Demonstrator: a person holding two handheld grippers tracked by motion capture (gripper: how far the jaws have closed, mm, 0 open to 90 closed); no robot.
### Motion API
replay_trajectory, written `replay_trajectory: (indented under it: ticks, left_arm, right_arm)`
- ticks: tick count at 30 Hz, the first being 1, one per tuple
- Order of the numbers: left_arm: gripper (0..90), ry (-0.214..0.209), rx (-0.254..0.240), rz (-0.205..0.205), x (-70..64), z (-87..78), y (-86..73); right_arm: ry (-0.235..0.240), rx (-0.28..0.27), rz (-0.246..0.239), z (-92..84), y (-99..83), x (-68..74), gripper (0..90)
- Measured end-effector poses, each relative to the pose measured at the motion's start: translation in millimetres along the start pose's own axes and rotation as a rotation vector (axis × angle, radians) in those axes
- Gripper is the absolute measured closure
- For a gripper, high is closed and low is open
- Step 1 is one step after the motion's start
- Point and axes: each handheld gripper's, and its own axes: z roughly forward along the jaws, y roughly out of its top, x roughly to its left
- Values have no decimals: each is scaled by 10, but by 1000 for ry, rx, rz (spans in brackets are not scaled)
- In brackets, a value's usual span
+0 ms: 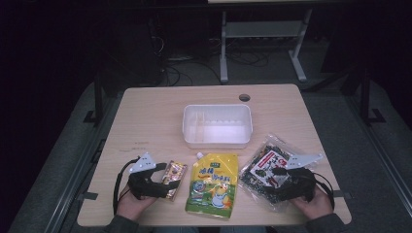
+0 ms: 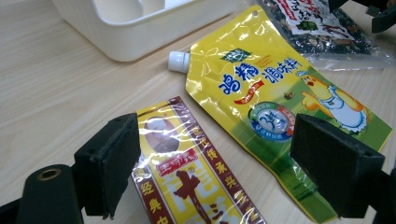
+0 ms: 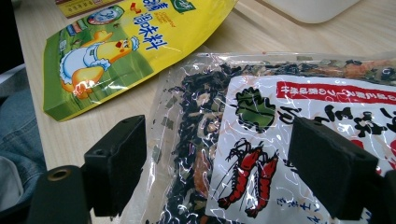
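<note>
The yellow pouch (image 1: pixel 213 184) carries blue Chinese characters, a cartoon chicken and a white cap; the seaweed bag (image 1: pixel 270 171) has a white label with red shrimps. The small sachet (image 1: pixel 174 178) shows red-and-yellow print. The left hand-held gripper (image 1: pixel 165 182) hovers over the sachet, jaws apart; the right hand-held gripper (image 1: pixel 279 171) stands over the bag, jaws apart. A white tub (image 1: pixel 217 125) sits mid-surface (image 1: pixel 145 111), with bare wood around it; the room behind is dark.

The white tub (image 1: pixel 217 125) blocks the table's middle. In front of it the small yellow packet (image 1: pixel 174 179), yellow spout pouch (image 1: pixel 213 184) and seaweed bag (image 1: pixel 269 170) crowd the near edge, with narrow gaps between. The table's (image 1: pixel 145 111) far corners lie open.
</note>
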Motion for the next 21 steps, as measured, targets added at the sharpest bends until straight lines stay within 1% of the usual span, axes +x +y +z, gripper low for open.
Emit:
replay_trajectory:
  ticks: [5, 8, 10, 12, 15, 21]
  left_arm:
    - [157, -13, 14, 17, -51, 58, 29]
    - [157, -22, 11, 21, -75, 81, 58]
    - [158, -25, 7, 27, -88, 92, 76]
    - [160, -42, 13, 36, -131, 126, 106]
    - [161, -58, 18, 48, -187, 173, 146]
    - [166, -77, 36, 92, -287, 259, 283]
  right_arm:
    - [-1, -10, 2, -48, -16, 12, 184]
    - [-7, -27, 9, -90, -24, 12, 185]
    - [-8, -22, 14, -103, -30, 7, 182]
    - [-18, -26, 17, -120, -30, 3, 182]
    - [-29, -36, 33, -144, -17, -13, 176]
    - [-48, -38, 46, -176, 3, -59, 176]
